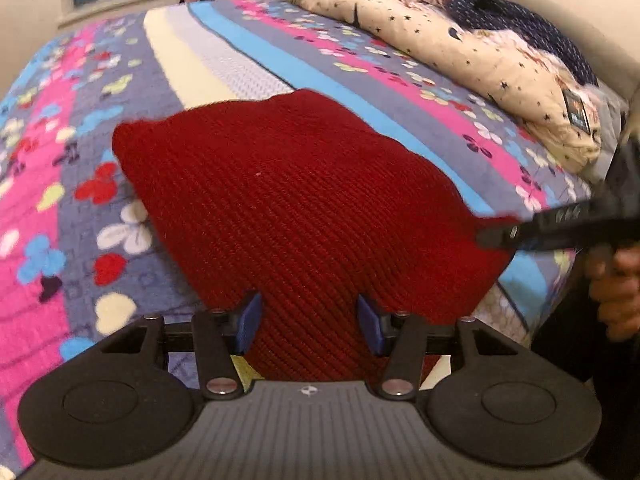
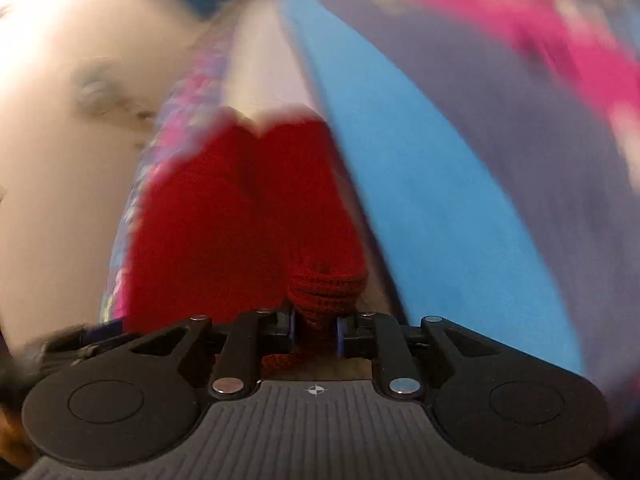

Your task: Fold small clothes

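My left tongs (image 1: 310, 322) angled down, jaws apart, pads gripping nothing. My right tongs (image 2: 314, 330) nearly closed, pinching red knit (view blurred). A hand (image 1: 618, 292) holds them.

Warm indoor light; right wrist view motion-blurred

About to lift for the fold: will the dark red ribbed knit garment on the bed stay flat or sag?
The dark red ribbed knit garment will probably sag: it bunches where the right claw pinches its corner. Its thick knit suggests some weight. The ribbed texture should resist slipping from the blue pads.
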Demonstrator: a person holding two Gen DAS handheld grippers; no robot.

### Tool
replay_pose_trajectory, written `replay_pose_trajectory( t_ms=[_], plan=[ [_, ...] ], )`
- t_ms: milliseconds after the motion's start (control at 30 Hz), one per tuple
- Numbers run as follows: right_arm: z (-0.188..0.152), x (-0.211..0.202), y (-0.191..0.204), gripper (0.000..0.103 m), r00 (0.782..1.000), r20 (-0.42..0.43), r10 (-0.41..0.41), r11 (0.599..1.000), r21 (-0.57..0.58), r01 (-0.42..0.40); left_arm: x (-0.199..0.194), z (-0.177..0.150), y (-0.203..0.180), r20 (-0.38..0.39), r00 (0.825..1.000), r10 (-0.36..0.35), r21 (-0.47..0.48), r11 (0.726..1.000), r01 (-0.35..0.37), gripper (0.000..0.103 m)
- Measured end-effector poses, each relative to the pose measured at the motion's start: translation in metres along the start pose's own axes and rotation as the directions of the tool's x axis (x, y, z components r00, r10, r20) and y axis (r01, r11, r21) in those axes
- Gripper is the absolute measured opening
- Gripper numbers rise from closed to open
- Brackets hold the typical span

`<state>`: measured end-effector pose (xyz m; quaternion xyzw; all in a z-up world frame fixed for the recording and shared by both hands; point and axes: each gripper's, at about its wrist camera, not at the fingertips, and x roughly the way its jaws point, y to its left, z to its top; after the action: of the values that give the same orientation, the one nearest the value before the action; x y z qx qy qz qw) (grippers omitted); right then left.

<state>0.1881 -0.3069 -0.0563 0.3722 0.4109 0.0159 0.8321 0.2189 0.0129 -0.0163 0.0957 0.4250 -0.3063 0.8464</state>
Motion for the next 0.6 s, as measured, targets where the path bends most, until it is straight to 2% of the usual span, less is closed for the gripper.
replay_pose_trajectory(
  t_ms=[33, 100, 200, 267, 333, 400, 433, 500, 600],
  plan=[
    [0.001, -0.006, 0.009, 0.019, 1.000, 0.029, 0.005, 0.998, -0.062, -0.004, -0.002, 0.000, 0.003, 0.003, 1.000, -0.007, -0.014, 1.000, 0.007, 0.057],
    [0.000, -0.017, 0.022, 0.021, 0.997, 0.073, 0.036, 0.990, -0.135, -0.026, -0.010, 0.000, 0.008, 0.022, 0.999, -0.034, -0.039, 0.999, 0.035, 0.044],
    [-0.001, -0.031, 0.022, 0.022, 0.989, 0.107, 0.106, 0.988, -0.122, -0.093, -0.023, -0.001, 0.011, 0.056, 0.993, -0.106, -0.050, 0.993, 0.108, 0.034],
    [-0.001, -0.038, 0.022, 0.022, 0.984, 0.126, 0.127, 0.984, -0.137, -0.110, -0.022, -0.004, 0.006, 0.027, 0.988, -0.153, -0.017, 0.988, 0.154, 0.033],
    [0.000, -0.030, 0.024, 0.022, 0.991, 0.102, 0.086, 0.981, -0.183, -0.066, -0.008, -0.011, -0.005, -0.063, 0.989, -0.132, 0.059, 0.989, 0.136, 0.032],
    [-0.003, -0.020, 0.021, 0.023, 0.999, 0.034, -0.029, 0.979, -0.199, 0.035, 0.004, -0.015, -0.012, -0.115, 0.988, -0.107, 0.115, 0.986, 0.120, 0.032],
    [-0.004, -0.015, 0.013, 0.023, 0.998, -0.014, -0.064, 0.984, -0.165, 0.061, 0.006, -0.015, -0.014, -0.121, 0.987, -0.105, 0.123, 0.985, 0.120, 0.032],
    [-0.004, -0.011, 0.004, 0.024, 0.996, -0.052, -0.068, 0.993, -0.102, 0.063, 0.006, -0.013, -0.012, -0.120, 0.987, -0.109, 0.111, 0.986, 0.122, 0.032],
    [0.002, -0.025, 0.010, 0.028, 0.999, -0.018, -0.043, 0.992, -0.116, 0.041, -0.004, -0.007, -0.003, -0.082, 0.987, -0.138, 0.062, 0.988, 0.143, 0.032]
  ],
)
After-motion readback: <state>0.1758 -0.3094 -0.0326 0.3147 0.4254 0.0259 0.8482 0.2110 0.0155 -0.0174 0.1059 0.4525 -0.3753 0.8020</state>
